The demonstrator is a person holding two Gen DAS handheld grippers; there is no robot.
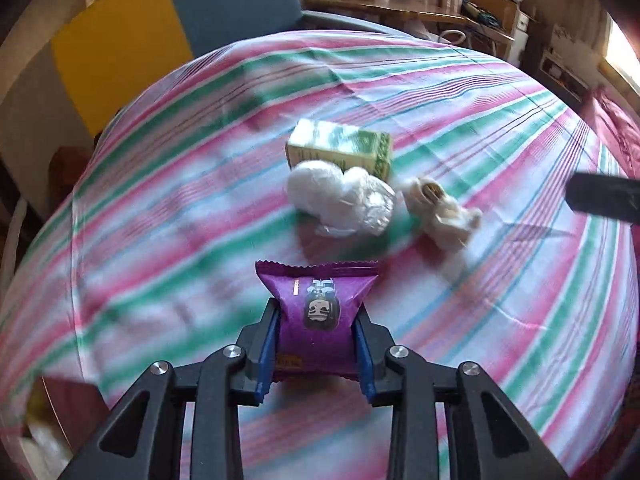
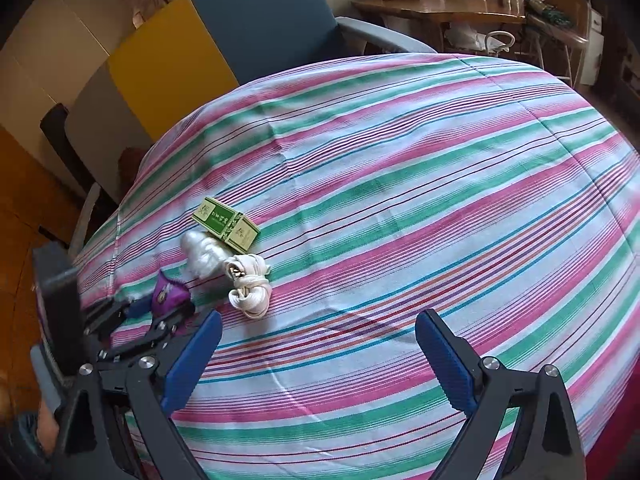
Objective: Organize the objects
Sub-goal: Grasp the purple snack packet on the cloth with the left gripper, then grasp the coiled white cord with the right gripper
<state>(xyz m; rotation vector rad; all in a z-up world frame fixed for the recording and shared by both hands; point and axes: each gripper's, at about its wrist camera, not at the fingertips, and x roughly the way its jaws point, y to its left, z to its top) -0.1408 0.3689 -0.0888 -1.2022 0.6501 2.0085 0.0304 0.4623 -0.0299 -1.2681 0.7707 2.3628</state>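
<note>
The left tongs (image 1: 316,344) are clamped on a purple snack packet (image 1: 318,312). Just beyond lie a green box (image 1: 340,148), a white plastic-wrapped bundle (image 1: 340,200) and a coiled white cable (image 1: 440,212). The right tongs (image 2: 318,356) stand apart above the striped cloth (image 2: 400,200).

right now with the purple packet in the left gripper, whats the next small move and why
Probably carry the purple packet forward and set it beside the white bag, joining the cluster with the green box and cord bundle. The left gripper already clamps it; the right gripper is open and empty.

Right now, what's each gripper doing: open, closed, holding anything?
Left gripper: closed on the purple snack packet.
Right gripper: open, holding nothing, above the striped cloth.
</note>
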